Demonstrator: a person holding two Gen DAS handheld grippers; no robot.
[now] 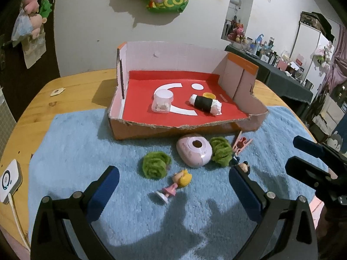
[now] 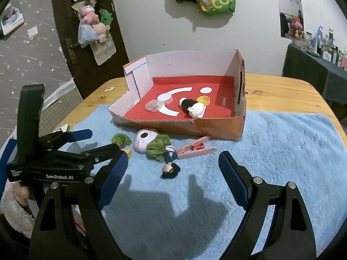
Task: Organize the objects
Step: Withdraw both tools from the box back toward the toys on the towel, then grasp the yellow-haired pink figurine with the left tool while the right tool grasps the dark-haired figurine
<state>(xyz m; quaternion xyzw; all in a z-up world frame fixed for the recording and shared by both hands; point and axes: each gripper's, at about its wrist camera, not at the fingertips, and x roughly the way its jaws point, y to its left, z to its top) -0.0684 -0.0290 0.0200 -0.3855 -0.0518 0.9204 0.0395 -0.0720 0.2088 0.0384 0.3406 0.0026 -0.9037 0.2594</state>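
Jaws of left gripper [image 1: 173,182] and right gripper [image 2: 173,164] stand wide, empty. The torn cardboard box [image 1: 151,130] holds a clear jar [image 1: 163,101], black-banded roll [image 1: 205,104] lying left-right, perhaps a yellow lid [image 1: 209,95].

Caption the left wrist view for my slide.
Open left gripper above blonde pink-dressed figurine on blue rug.

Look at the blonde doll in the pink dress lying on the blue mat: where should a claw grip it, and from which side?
Grip the blonde doll across its pink dress, coming from above with the open left claw. It lies flat on the blue mat; the waist looks narrower than the round head or base, so the fingers probably seat there without slipping.
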